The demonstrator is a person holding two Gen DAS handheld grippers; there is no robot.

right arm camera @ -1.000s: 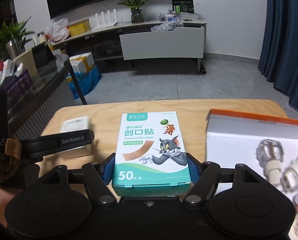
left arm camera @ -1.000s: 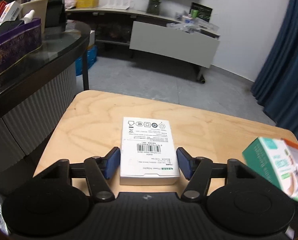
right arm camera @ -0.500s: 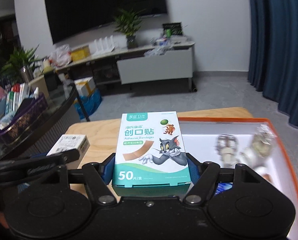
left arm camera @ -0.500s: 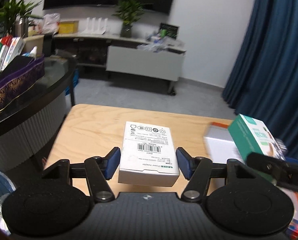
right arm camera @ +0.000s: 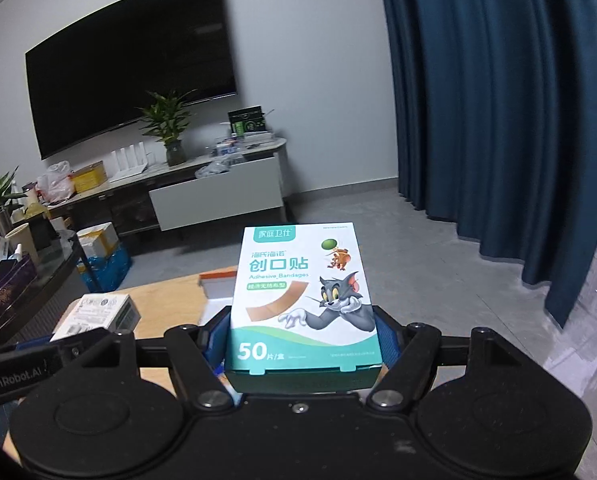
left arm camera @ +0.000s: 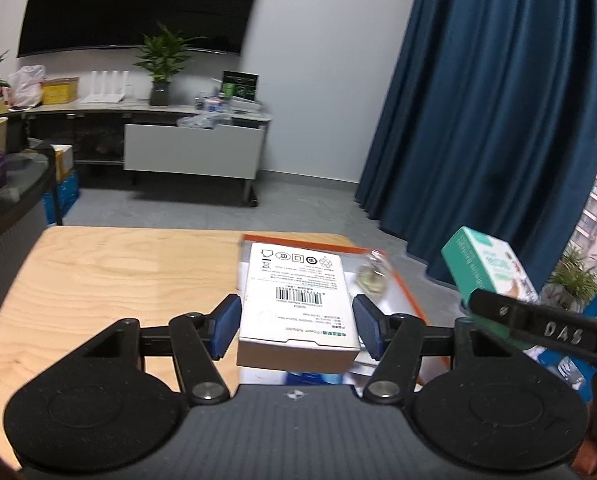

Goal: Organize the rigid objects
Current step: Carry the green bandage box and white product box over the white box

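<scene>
A white power adapter box (left arm camera: 296, 300) with a barcode label hangs above the table, my left gripper (left arm camera: 297, 330) shut on its sides. It hovers over the open orange-rimmed white box (left arm camera: 402, 280), which holds a clear bulb-like item (left arm camera: 372, 276). My right gripper (right arm camera: 302, 340) is shut on a teal and white adhesive bandage box (right arm camera: 304, 300), raised past the table's right side. The bandage box (left arm camera: 486, 268) shows at the right of the left wrist view. In the right wrist view the white box (right arm camera: 98, 314) shows at the left, near the orange-rimmed box (right arm camera: 218, 276).
The wooden table (left arm camera: 118, 280) lies below and to the left. A dark glass counter (left arm camera: 10, 200) with a purple basket (right arm camera: 2, 292) stands further left. Blue curtains (left arm camera: 498, 120) hang at the right. A TV console (left arm camera: 194, 152) stands against the far wall.
Both grippers have swung right and upward with their boxes. The white box has left the tabletop and now hangs over the orange-rimmed box. The bandage box has passed beyond that box.
</scene>
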